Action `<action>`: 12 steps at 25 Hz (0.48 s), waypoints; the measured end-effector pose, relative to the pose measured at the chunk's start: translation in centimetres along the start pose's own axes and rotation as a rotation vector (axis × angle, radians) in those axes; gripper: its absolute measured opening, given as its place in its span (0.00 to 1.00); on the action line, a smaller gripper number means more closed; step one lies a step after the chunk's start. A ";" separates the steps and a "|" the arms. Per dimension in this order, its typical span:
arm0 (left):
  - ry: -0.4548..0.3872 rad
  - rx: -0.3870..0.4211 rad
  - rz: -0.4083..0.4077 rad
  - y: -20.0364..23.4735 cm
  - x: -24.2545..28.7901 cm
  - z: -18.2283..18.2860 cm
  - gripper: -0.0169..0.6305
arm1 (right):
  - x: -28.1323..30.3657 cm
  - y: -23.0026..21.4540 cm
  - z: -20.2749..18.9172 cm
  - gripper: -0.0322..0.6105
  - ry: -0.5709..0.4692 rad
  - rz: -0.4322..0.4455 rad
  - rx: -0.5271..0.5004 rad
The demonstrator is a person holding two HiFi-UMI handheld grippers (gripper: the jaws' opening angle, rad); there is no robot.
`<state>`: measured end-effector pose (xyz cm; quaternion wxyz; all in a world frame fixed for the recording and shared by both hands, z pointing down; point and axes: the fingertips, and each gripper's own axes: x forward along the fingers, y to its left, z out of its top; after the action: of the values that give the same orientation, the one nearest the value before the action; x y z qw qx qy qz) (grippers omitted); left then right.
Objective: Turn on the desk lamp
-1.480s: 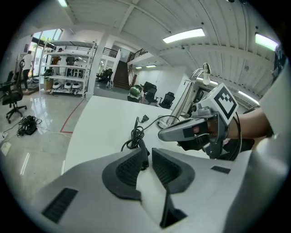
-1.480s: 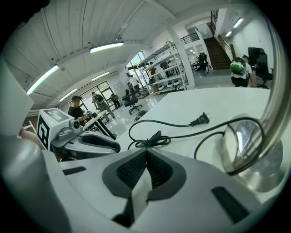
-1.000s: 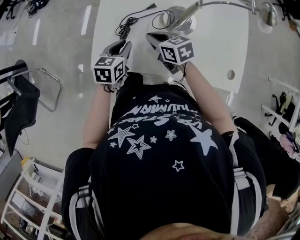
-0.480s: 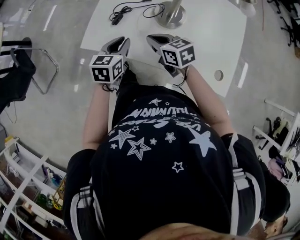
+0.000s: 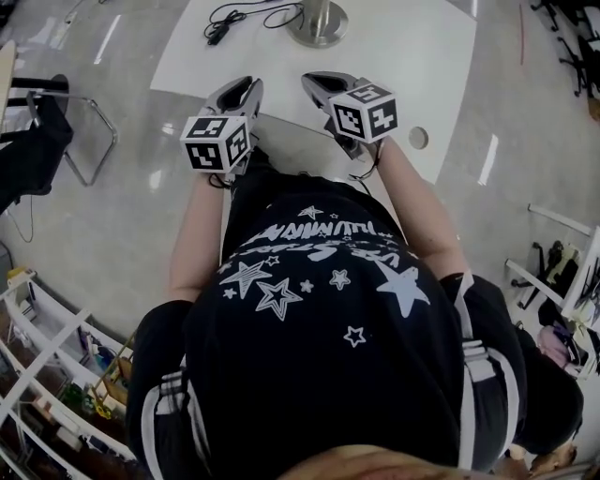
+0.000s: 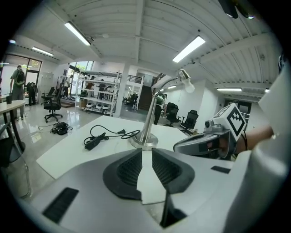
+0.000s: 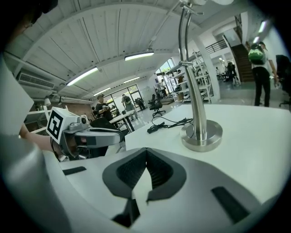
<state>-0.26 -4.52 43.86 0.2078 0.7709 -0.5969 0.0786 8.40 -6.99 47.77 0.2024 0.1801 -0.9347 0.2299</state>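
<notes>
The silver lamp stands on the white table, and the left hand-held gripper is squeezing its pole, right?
No. The silver lamp stands on the white table, but the left hand-held gripper holds nothing; it is well short of the pole, as the left gripper view shows.

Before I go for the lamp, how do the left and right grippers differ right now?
The left gripper's jaws stand slightly apart; the right gripper's jaws meet at the tips. The right gripper sits nearer the lamp base, the left gripper nearer the black cord. Both are empty, held at the white table's near edge and aimed toward that base.
</notes>
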 end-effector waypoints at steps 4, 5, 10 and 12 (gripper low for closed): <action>0.018 0.013 -0.001 -1.3 -0.2 -0.2 0.14 | -1.0 -0.1 0.3 0.06 -0.024 0.005 0.018; 0.018 0.016 0.003 -1.4 -0.4 -0.2 0.14 | -1.1 0.0 0.4 0.06 -0.031 0.009 0.023; -0.009 0.023 0.009 -1.7 -1.2 0.7 0.14 | -0.9 0.1 0.6 0.06 -0.050 0.015 0.022; -0.025 0.025 0.005 -1.6 -1.4 1.1 0.14 | -0.8 0.1 1.0 0.06 -0.067 0.011 0.023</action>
<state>0.75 -3.43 41.97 0.1907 0.7728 -0.6004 0.0770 8.76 -7.22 46.49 0.1678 0.1851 -0.9391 0.2358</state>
